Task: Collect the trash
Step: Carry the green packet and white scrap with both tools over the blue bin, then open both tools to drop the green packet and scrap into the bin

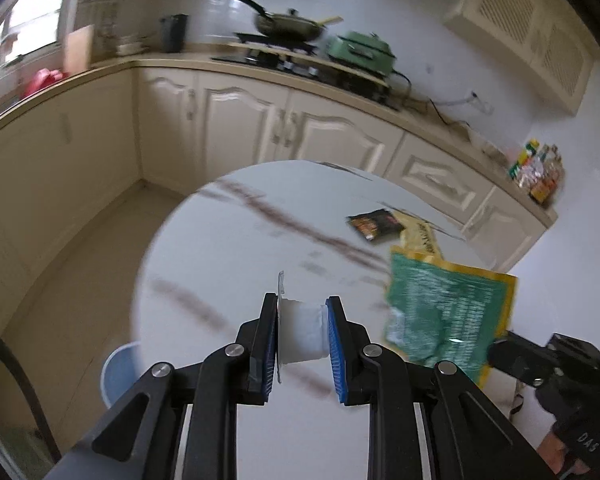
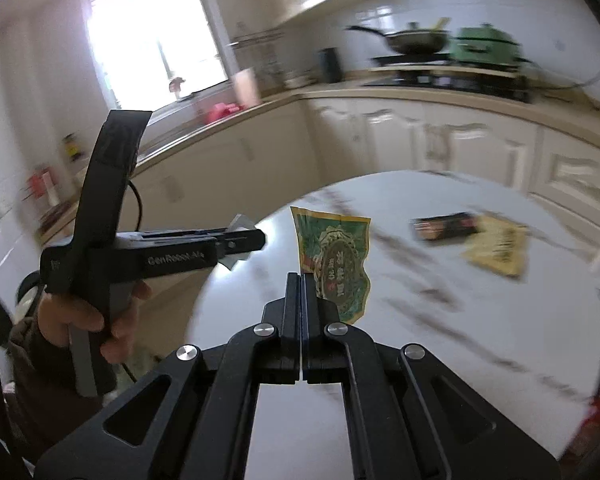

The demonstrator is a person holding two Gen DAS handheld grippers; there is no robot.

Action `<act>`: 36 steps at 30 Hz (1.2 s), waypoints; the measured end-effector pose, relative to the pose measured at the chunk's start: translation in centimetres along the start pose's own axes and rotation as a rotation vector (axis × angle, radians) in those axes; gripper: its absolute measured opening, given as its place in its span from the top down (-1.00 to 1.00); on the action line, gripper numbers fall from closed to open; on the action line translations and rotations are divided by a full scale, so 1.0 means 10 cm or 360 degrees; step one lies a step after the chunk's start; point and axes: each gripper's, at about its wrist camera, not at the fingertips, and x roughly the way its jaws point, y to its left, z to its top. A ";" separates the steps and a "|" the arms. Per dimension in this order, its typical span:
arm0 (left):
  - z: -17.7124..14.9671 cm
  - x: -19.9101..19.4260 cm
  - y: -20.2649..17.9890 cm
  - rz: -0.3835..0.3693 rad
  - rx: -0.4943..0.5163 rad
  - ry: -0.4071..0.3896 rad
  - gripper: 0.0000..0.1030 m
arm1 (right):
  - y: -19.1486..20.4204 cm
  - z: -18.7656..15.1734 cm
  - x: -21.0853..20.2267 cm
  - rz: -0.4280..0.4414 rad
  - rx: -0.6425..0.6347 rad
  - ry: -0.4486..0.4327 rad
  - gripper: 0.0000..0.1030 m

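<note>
Handheld gripper units: matte black body, two fingers each.
Left gripper (image 1: 302,334): black linkage arms joined by round silver pivot screws; blue ribbed pads (image 1: 335,344) line the fingers. Right gripper (image 2: 302,312): same black linkage and silver screws. Seen from the right wrist, the left unit carries white lettering, a curved black upright bracket, a grey handle, a black cable, and a dark sleeve (image 2: 32,364).

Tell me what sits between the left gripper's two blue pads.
A small white plastic cup, lying sideways with its foil lid against one of the fingers. The left wrist view shows it clamped above the marble table.
</note>
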 end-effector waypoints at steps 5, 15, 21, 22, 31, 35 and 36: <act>-0.52 -0.64 0.78 0.0127 -0.0180 -0.0028 0.63 | 0.83 -0.10 0.37 0.0204 -0.0087 0.0075 0.98; -1.22 -0.70 2.34 0.0332 -0.0547 0.0098 0.63 | 2.01 -0.32 1.76 0.0391 -0.0233 0.0323 0.98; -1.49 -0.15 3.10 0.0313 -0.0683 0.0283 0.63 | 2.18 -0.45 2.76 0.0219 -0.0262 0.0432 0.99; -1.54 -0.07 3.21 0.0314 -0.0708 0.0302 0.63 | 2.16 -0.47 2.88 0.0220 -0.0242 0.0451 0.99; -1.97 0.61 3.86 0.0310 -0.0864 0.0582 0.23 | 1.90 -0.84 3.99 0.0094 -0.0097 0.0637 0.98; -2.05 0.60 3.97 0.0329 -0.0922 0.0614 0.10 | 1.76 -0.93 4.26 0.0078 -0.0059 0.0683 0.98; -2.07 0.56 4.03 0.0344 -0.0941 0.0608 0.07 | 1.82 -0.97 4.31 0.0074 -0.0057 0.0688 0.98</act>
